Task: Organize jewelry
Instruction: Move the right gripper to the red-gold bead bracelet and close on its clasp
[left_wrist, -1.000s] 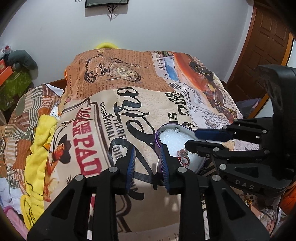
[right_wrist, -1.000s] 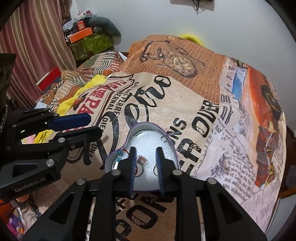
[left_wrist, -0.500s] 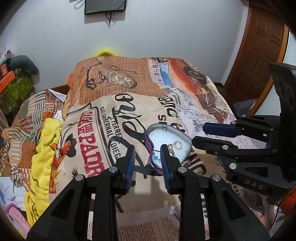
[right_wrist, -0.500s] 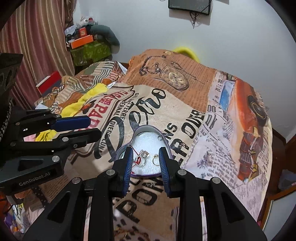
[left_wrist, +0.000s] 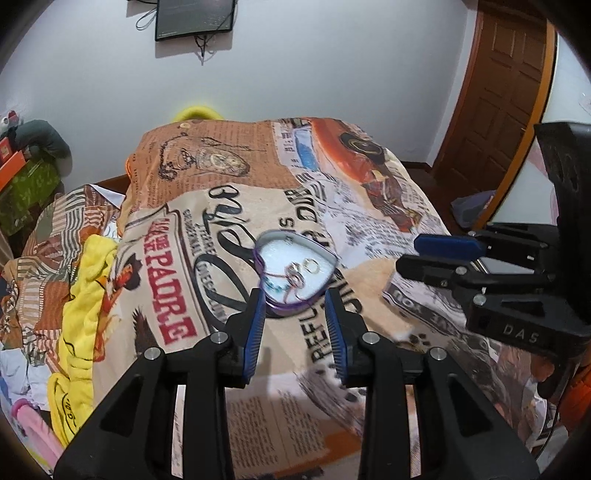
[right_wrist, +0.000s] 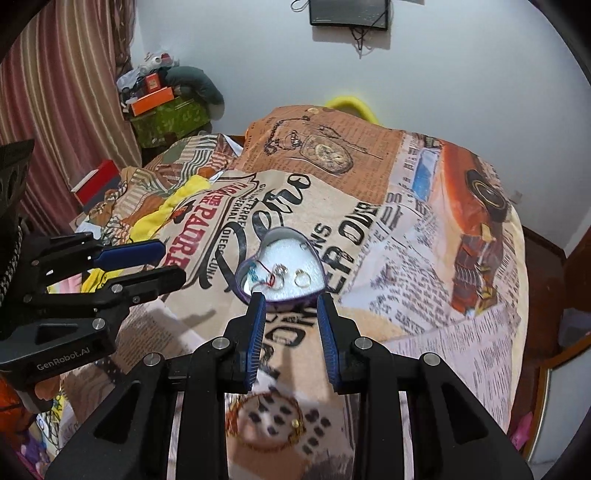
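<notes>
While both grippers' fingers (left_wrist: 255, 328) spread empty, heart-shaped jewelry box (left_wrist: 297, 267) just beyond their tips.

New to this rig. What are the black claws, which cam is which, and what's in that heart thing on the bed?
No robot here: a person holds two handheld grippers, each with a fisheye camera looking along its fingers. One picture is from the left gripper, the other from the right gripper; each also sees the other at its edge. Both are open and hold nothing. On the printed bedspread sits a heart-shaped tin with a white lining, holding rings and a thin red cord. A beaded bracelet lies on the cover below the right gripper.
</notes>
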